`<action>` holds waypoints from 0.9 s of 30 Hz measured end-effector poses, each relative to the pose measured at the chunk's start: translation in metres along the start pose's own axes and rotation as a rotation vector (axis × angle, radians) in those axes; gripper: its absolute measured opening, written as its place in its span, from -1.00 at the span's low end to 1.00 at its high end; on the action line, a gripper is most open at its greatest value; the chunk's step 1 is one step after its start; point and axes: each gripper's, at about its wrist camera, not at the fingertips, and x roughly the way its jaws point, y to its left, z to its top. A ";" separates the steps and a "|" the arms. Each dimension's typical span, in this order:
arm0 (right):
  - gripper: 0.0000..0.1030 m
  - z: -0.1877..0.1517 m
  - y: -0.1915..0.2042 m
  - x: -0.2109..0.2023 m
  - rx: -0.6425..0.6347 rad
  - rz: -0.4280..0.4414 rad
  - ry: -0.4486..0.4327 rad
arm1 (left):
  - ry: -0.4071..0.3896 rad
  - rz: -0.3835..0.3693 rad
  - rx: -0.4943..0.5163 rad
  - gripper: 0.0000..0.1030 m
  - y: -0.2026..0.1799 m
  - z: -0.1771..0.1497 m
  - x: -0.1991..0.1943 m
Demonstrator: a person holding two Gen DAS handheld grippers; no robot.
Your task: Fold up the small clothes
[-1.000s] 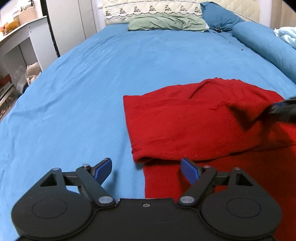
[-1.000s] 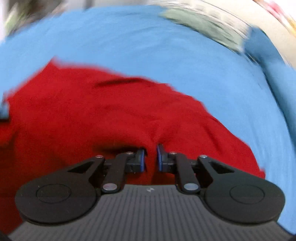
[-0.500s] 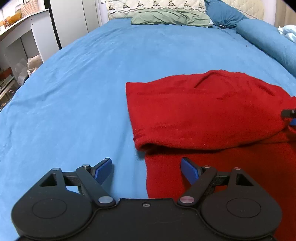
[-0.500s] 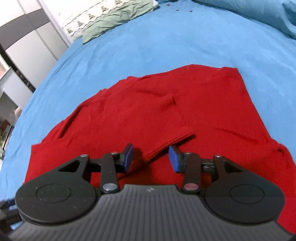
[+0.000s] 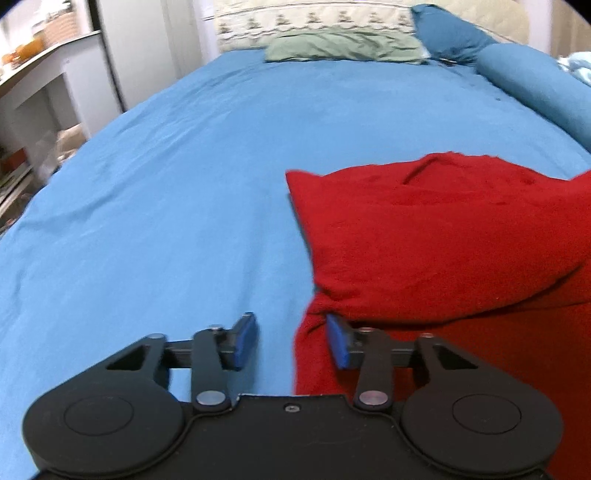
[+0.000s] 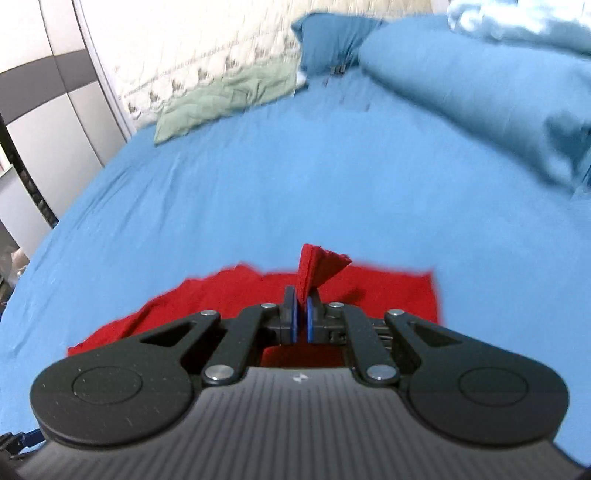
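Note:
A red garment (image 5: pixel 443 236) lies partly folded on the blue bed sheet (image 5: pixel 166 206), its upper layer doubled over the lower one. My left gripper (image 5: pixel 291 341) is open, low over the bed at the garment's near left edge; its right pad (image 5: pixel 338 345) touches the red cloth, its left pad is over bare sheet. In the right wrist view my right gripper (image 6: pixel 301 314) is shut on a pinched corner of the red garment (image 6: pixel 317 264), which sticks up between the pads. The rest of the garment (image 6: pixel 388 295) lies flat beyond.
Pillows lie at the head of the bed: a green one (image 5: pixel 343 46), a dark blue one (image 5: pixel 450 29) and a blue bolster (image 5: pixel 535 85). A white shelf unit (image 5: pixel 40 85) and wardrobe (image 6: pixel 48 122) stand left of the bed.
My right gripper closed on a corner of the red garment and lifted it. My left gripper narrowed and moved forward to the garment's left edge.

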 end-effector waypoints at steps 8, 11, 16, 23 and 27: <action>-0.61 -0.010 -0.021 0.016 -0.049 -0.007 0.046 | -0.022 -0.030 0.145 -0.63 -0.020 -0.001 0.002; -0.61 -0.006 -0.023 0.014 -0.015 0.000 0.021 | -0.027 -0.025 0.193 -0.55 -0.021 -0.005 -0.001; -0.61 0.000 -0.017 0.017 -0.041 0.008 0.021 | -0.029 -0.014 0.172 -0.84 -0.014 -0.003 -0.004; -0.61 -0.006 -0.022 0.016 0.001 -0.008 0.040 | 0.054 0.059 0.029 -0.87 0.000 -0.019 -0.006; -0.61 -0.026 -0.033 0.024 0.012 -0.044 0.102 | 0.043 0.035 0.010 -0.85 0.001 -0.012 -0.015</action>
